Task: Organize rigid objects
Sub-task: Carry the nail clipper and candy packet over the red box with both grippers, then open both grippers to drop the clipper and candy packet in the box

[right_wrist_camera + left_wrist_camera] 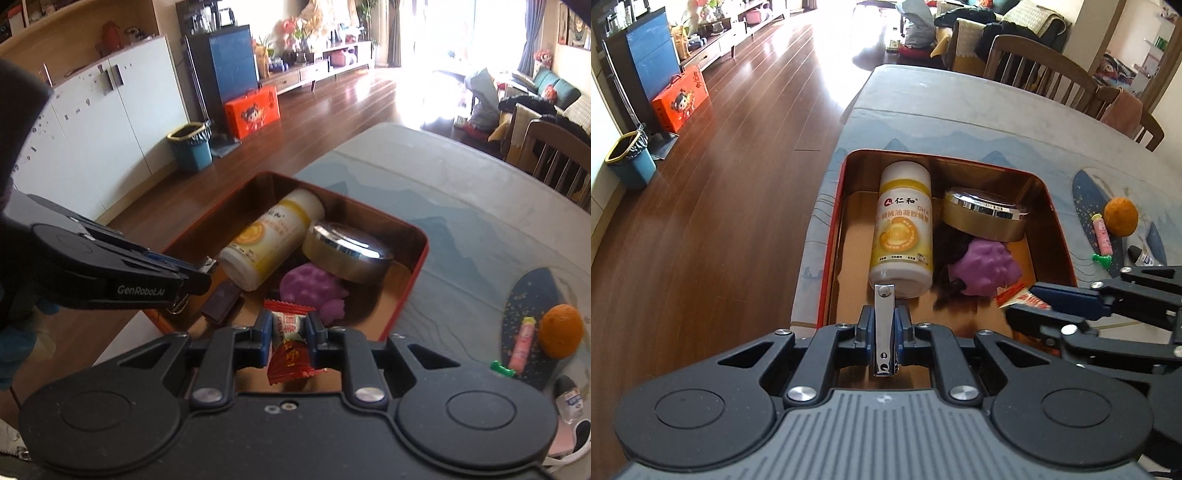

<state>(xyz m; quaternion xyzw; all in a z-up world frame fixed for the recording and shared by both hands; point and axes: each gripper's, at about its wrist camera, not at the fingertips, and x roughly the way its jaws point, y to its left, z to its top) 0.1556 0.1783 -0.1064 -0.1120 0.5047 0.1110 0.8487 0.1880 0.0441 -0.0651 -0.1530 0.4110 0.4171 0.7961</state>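
Bottle [903, 236], gold tin [984, 214] (lidded), purple toy [986, 267] crowding red box [1060, 236].

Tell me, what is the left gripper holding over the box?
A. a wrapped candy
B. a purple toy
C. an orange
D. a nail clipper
D: the left gripper is shut on a shiny metal nail clipper; the wrapped candy sits in the right gripper.
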